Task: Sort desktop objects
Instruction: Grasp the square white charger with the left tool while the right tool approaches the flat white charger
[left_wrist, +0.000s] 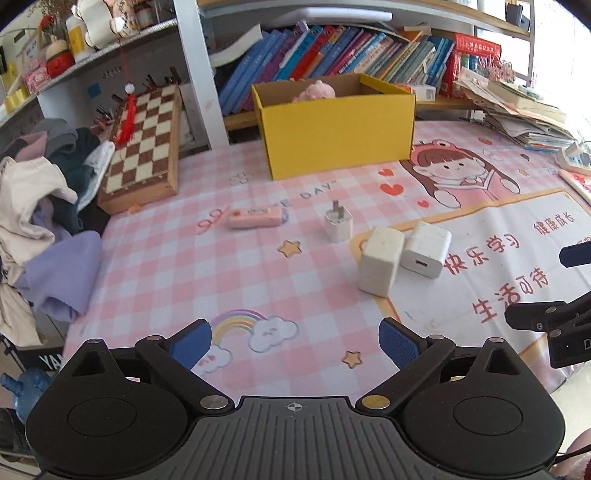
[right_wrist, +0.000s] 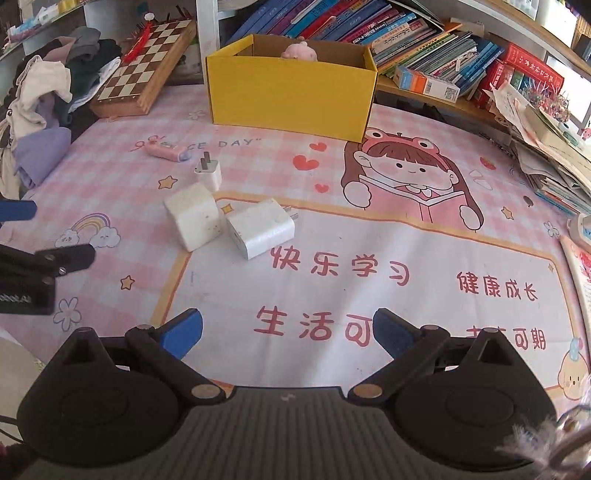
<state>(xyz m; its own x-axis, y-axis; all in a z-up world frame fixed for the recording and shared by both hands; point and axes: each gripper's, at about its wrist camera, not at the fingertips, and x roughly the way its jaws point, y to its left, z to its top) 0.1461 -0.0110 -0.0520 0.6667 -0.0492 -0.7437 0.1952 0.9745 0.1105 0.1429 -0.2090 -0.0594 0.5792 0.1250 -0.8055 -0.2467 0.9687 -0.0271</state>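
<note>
Three white chargers lie on the pink checked mat: a small one with prongs up (left_wrist: 338, 224) (right_wrist: 208, 173), a large block (left_wrist: 380, 261) (right_wrist: 194, 216) and a flat one with a USB port (left_wrist: 426, 250) (right_wrist: 261, 228). A pink eraser-like bar (left_wrist: 255, 218) (right_wrist: 166, 150) lies further left. A yellow box (left_wrist: 334, 129) (right_wrist: 291, 90) at the back holds a pink plush toy (left_wrist: 316, 91) (right_wrist: 299, 50). My left gripper (left_wrist: 295, 345) is open and empty, well short of the chargers. My right gripper (right_wrist: 288, 334) is open and empty, nearer than the chargers.
A chessboard (left_wrist: 146, 144) (right_wrist: 147, 62) leans at the back left beside a pile of clothes (left_wrist: 40, 206) (right_wrist: 44, 103). Books fill the shelf (left_wrist: 332, 55) (right_wrist: 406, 33) behind the box. Stacked papers (left_wrist: 524, 110) (right_wrist: 546, 147) sit at the right.
</note>
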